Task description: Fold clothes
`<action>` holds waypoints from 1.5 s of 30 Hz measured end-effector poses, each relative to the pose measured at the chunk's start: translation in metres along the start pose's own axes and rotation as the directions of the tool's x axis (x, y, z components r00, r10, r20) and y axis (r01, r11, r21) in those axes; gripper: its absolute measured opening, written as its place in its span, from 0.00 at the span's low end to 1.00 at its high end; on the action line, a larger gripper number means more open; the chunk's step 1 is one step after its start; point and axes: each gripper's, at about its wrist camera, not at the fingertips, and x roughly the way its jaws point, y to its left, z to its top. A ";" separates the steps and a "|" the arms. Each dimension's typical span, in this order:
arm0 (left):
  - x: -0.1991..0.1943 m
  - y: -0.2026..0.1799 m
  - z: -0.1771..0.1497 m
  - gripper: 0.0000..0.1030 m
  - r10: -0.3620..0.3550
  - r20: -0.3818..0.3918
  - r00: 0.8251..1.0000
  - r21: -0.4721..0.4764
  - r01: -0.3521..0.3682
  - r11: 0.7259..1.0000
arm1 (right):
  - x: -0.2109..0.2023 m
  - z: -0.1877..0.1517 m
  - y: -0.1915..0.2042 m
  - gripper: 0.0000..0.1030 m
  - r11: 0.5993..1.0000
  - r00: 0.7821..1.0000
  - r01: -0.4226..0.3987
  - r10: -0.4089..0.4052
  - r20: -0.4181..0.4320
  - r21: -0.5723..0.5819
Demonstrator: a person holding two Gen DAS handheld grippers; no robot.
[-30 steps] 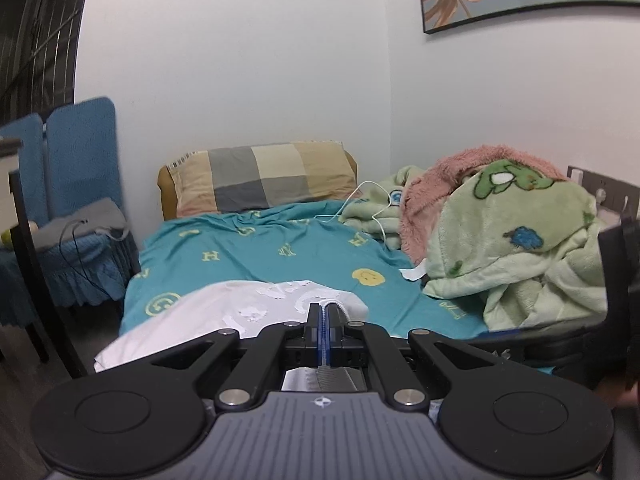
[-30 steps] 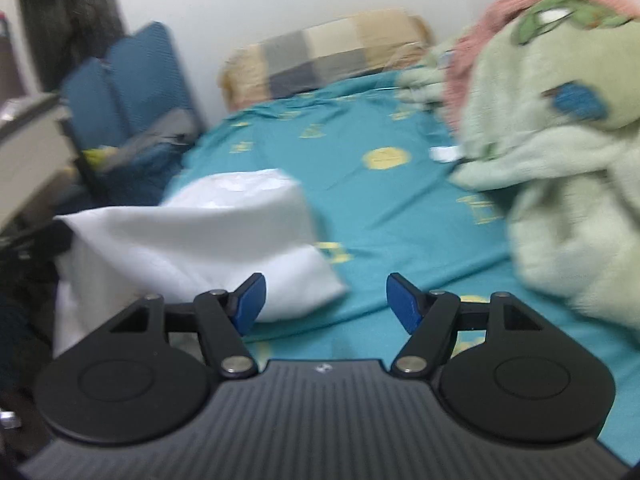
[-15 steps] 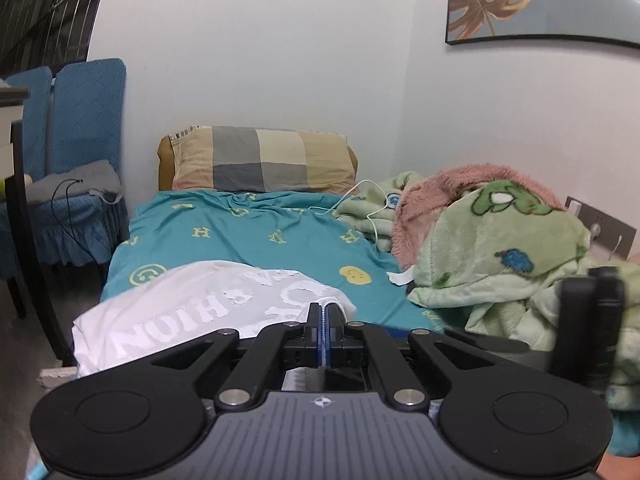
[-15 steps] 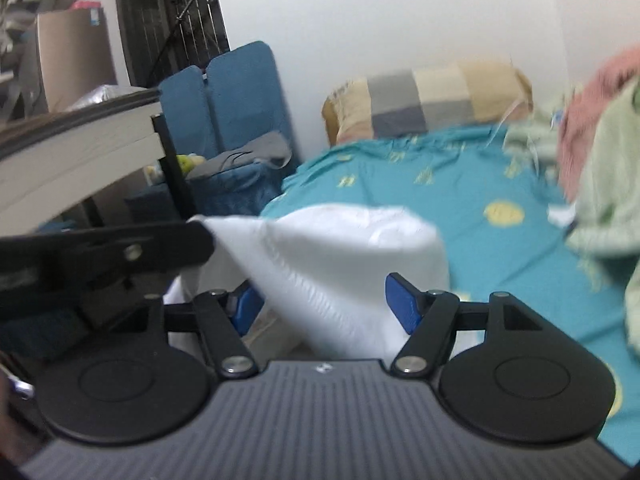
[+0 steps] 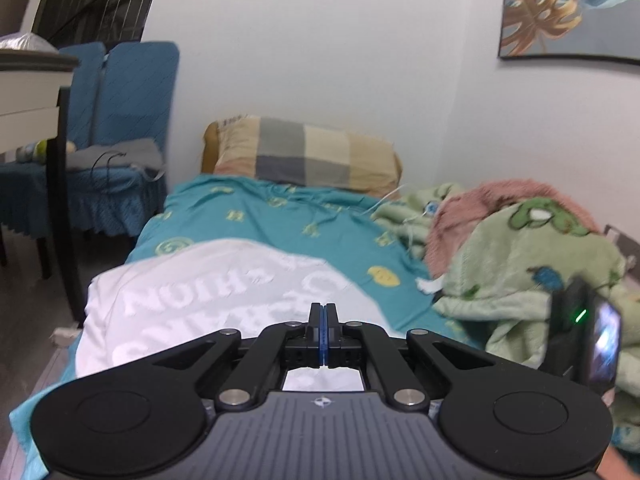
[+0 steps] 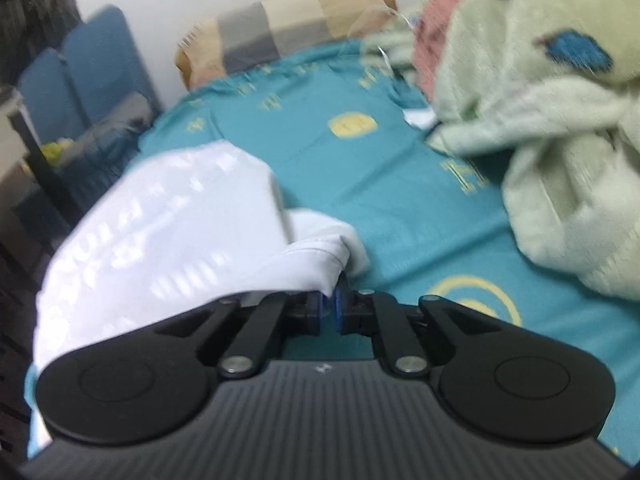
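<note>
My two matching black plastic grippers, left [image 5: 323, 334] and right [image 6: 330, 308]: round knuckle discs, silver pivot screws, blue finger pads [image 5: 320, 332], ribbed grey housings with small compass-like emblems.

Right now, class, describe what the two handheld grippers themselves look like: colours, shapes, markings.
The left gripper and the right gripper look alike: matte black, with a ribbed grey body bearing a small round emblem, two large round discs at the sides, angled linkage arms with silver pins, and blue finger pads. No sleeve is visible.
</note>
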 end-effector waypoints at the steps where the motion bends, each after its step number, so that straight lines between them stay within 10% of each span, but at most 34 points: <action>1: -0.001 0.001 -0.002 0.01 -0.001 -0.010 1.000 0.004 0.001 1.000 | -0.003 0.005 0.000 0.07 0.999 0.999 -0.034 0.034 0.020 0.006; 10: -0.018 -0.035 -0.027 0.43 -0.033 -0.048 0.998 0.148 0.040 0.988 | -0.031 0.041 0.011 0.07 0.944 0.942 -0.330 0.330 0.057 0.002; 17: 0.016 -0.078 -0.056 0.59 0.214 -0.008 0.977 0.048 -0.213 0.976 | -0.039 0.056 0.000 0.07 0.903 0.905 -0.425 0.422 0.046 0.063; 21: 0.039 -0.100 -0.063 0.66 0.365 0.054 0.930 0.016 -0.366 0.930 | -0.043 0.061 -0.011 0.07 0.887 0.893 -0.450 0.444 0.072 0.103; 30: 0.007 -0.069 -0.077 0.66 0.676 0.026 0.736 -0.175 -0.663 0.728 | -0.046 0.062 -0.021 0.07 0.903 0.906 -0.415 0.399 0.139 0.108; 37: -0.049 -0.063 -0.070 0.68 0.735 0.072 0.674 -0.293 -0.690 0.662 | -0.045 0.048 0.000 0.07 0.968 0.960 -0.241 0.248 0.131 -0.065; 45: -0.037 -0.043 -0.075 0.63 0.724 -0.035 0.689 -0.303 -0.698 0.649 | 0.003 0.007 -0.007 0.10 0.986 0.997 -0.070 0.064 -0.042 -0.151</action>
